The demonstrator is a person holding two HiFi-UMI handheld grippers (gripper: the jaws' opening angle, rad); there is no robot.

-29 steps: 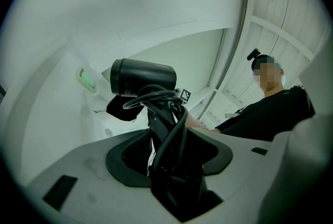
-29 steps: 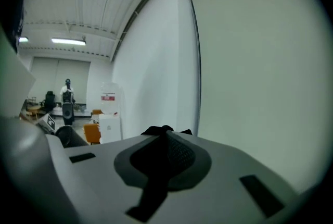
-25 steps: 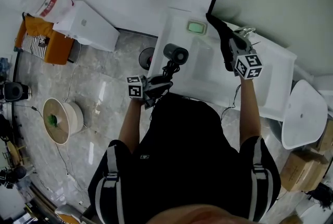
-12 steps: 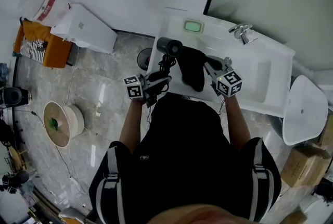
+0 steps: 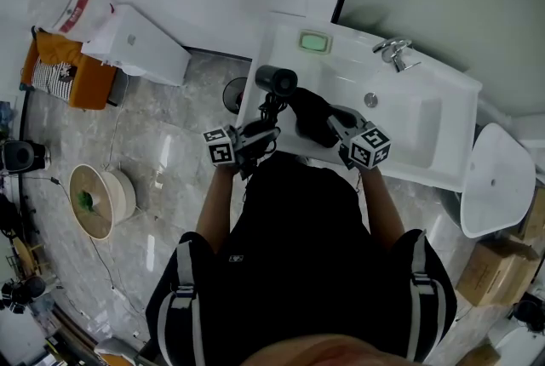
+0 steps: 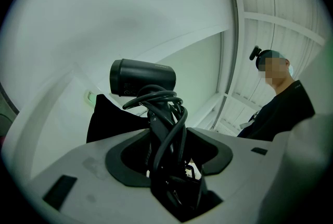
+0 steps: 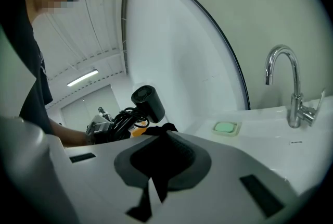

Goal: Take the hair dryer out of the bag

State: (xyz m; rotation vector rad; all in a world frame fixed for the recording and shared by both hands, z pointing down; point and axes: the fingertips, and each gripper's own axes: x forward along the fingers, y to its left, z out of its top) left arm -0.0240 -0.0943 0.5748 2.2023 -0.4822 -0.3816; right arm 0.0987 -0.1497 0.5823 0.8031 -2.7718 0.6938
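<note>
The black hair dryer [image 5: 277, 81] stands upright over the left end of the white sink counter [image 5: 426, 160], clear of the bag. My left gripper [image 5: 255, 139] is shut on its handle, with the black cord [image 6: 166, 113] wound round it; the dryer's barrel [image 6: 143, 77] shows above the jaws. The black bag [image 5: 308, 113] hangs limp just right of the dryer, low over the counter. My right gripper [image 5: 332, 124] is shut on the bag's fabric [image 7: 156, 163]. From the right gripper view the hair dryer [image 7: 148, 103] and the left gripper [image 7: 104, 126] show beyond the bag.
A chrome faucet [image 5: 393, 52] and a green soap dish [image 5: 315, 42] sit at the back of the basin, under a mirror. A white seat [image 5: 498, 181] stands to the right. A white box [image 5: 140, 41] and a round reel [image 5: 98, 196] are on the floor to the left.
My right gripper has come down and to the left from beside the faucet to the counter's front, bringing the black bag with it. The left gripper and hair dryer have stayed put.
</note>
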